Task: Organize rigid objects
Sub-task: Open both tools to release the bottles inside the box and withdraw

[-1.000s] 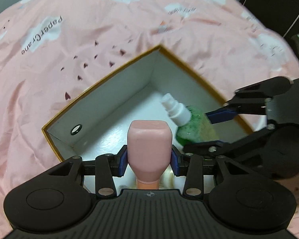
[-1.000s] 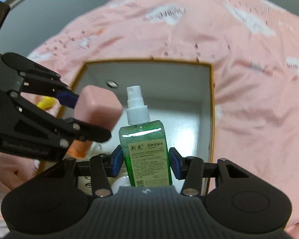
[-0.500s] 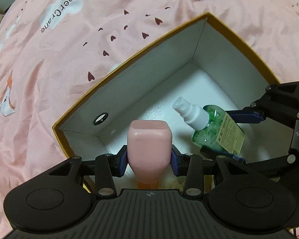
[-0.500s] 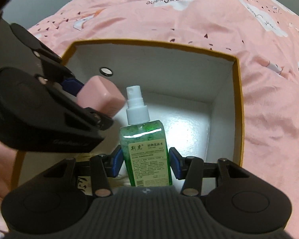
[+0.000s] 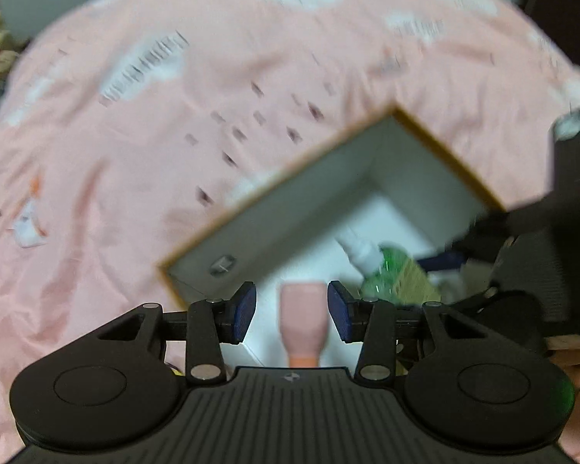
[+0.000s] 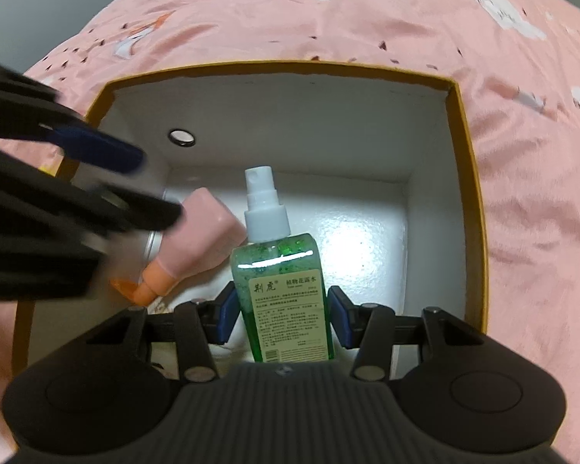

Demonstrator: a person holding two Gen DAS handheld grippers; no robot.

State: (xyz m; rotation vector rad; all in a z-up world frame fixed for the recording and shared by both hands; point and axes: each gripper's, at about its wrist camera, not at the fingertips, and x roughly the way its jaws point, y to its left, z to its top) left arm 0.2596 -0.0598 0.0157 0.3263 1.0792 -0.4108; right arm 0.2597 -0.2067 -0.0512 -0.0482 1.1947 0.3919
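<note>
**Two bottles in white-lined box on pink bedding**

Materials: The box (image 6: 466, 178) is rigid card, square, with smooth white inner walls, a glossy white floor and an ochre rim; a round metal-ringed hole (image 6: 181, 137) sits in its far left wall. It rests on a bed under wrinkled pink fabric (image 6: 522, 212) printed with white clouds and small dark hearts.

Contents: A pink bottle (image 6: 201, 234) with a squared pink cap and orange neck lies tilted at the left of the box floor. The green spray bottle (image 6: 280, 270), clear plastic with green liquid and a white pump top, stands just right of it, touching.

Writing: The cream label carries Chinese characters; the small print is unreadable. One cloud reads "PaperCrane".

Grippers: The left hand-held gripper (image 5: 292, 311) is opening, its blue pads clear of the pink bottle between them. The right hand-held gripper (image 6: 282, 315) clamps the green spray bottle.
</note>
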